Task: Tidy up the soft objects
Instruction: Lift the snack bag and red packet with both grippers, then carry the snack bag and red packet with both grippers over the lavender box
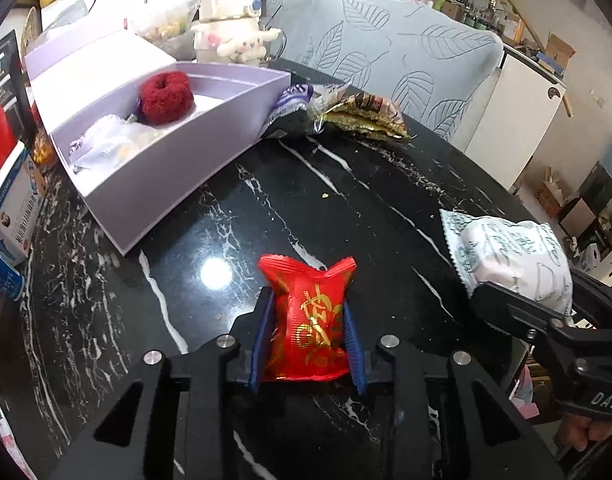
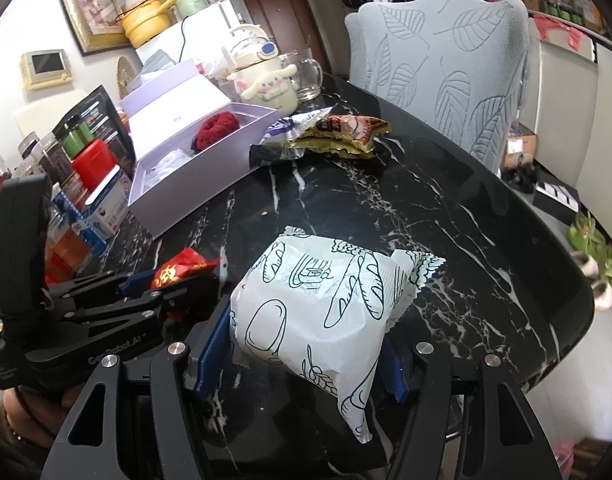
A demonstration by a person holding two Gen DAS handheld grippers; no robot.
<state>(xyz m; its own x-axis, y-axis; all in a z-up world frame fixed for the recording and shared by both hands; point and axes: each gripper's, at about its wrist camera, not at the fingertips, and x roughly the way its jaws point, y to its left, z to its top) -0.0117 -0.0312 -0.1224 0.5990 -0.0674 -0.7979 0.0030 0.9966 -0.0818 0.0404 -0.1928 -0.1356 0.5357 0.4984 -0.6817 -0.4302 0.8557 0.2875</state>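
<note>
My left gripper (image 1: 308,338) is shut on a red packet with gold writing (image 1: 308,316), held over the black marble table (image 1: 346,208). My right gripper (image 2: 302,354) is shut on a white bread packet with line drawings (image 2: 322,304); it also shows in the left wrist view (image 1: 514,256) at the right. The red packet shows in the right wrist view (image 2: 178,268) at the left. A lilac open box (image 1: 178,160) stands at the back left and holds a dark red scrunchie (image 1: 166,96) and a clear wrapped item (image 1: 106,144).
A purple and black snack bag (image 1: 290,112) and a brown and gold packet (image 1: 366,116) lie beside the box. A plush-covered jug (image 1: 230,20) and a glass mug (image 2: 306,76) stand behind. Boxes and jars (image 2: 86,184) crowd the left edge. A grey leaf-pattern chair (image 1: 406,52) stands behind the table.
</note>
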